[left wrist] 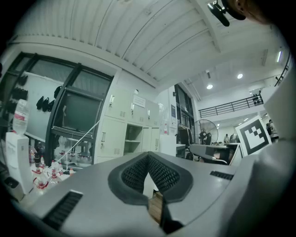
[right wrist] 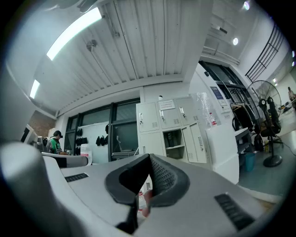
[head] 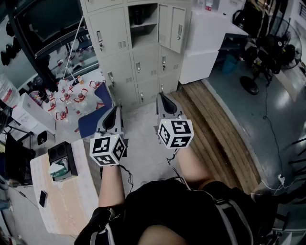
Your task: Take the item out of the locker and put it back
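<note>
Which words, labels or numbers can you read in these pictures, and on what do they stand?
No text can be read.
Paper notice on the lockers: too blurred to read.
Poster beside the lockers: too small.
Marker cubes: square marker patterns, no letters.

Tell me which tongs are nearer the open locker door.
Right. The right tongs face the open locker door, short of it; the left tongs sit farther back and leftward.

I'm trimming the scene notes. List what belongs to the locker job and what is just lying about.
Job in hand: lockers; open compartment; dark item inside it; left gripper and right gripper, both shut and empty.
Lying about: red-capped bottles; black box; phone; standing fan.
</note>
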`<control>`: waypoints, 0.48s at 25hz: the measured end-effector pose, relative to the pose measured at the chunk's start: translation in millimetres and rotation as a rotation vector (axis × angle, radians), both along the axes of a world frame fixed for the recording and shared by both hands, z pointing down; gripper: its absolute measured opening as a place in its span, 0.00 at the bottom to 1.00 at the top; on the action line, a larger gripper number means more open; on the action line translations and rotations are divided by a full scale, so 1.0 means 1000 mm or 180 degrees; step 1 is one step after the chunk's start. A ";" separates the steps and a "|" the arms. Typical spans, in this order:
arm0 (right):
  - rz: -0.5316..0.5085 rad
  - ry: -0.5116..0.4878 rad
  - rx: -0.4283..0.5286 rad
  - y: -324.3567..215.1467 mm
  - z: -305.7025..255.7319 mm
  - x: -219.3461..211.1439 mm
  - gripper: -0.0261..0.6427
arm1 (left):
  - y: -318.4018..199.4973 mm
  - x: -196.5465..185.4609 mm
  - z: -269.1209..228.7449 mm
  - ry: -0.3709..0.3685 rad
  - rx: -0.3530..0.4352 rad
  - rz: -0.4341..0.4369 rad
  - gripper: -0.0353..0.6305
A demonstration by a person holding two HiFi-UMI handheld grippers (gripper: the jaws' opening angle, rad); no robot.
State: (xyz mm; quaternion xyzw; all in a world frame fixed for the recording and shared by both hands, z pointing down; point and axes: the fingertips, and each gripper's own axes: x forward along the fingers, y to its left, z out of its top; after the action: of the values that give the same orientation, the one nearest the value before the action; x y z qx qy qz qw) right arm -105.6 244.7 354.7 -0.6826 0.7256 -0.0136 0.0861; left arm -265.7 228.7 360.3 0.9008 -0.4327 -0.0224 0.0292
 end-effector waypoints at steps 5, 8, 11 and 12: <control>-0.0017 -0.0081 0.0053 0.002 -0.002 0.003 0.06 | 0.000 0.005 -0.002 0.0008 0.0029 0.0018 0.07; -0.0028 -0.0064 0.0070 0.004 -0.002 0.007 0.06 | 0.000 0.012 -0.002 -0.0009 0.0048 0.0058 0.07; -0.0024 -0.0040 0.0043 0.005 -0.001 0.015 0.06 | 0.003 0.025 -0.003 -0.0033 0.0065 0.0107 0.07; -0.0020 -0.0037 0.0035 0.005 0.000 0.019 0.06 | 0.003 0.029 -0.004 -0.0037 0.0078 0.0116 0.07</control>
State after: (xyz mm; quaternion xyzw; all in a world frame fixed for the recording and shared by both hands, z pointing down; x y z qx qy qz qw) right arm -87.0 249.8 354.3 -0.6797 0.7273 -0.0139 0.0940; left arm -236.8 232.1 356.7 0.9089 -0.4161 -0.0219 0.0161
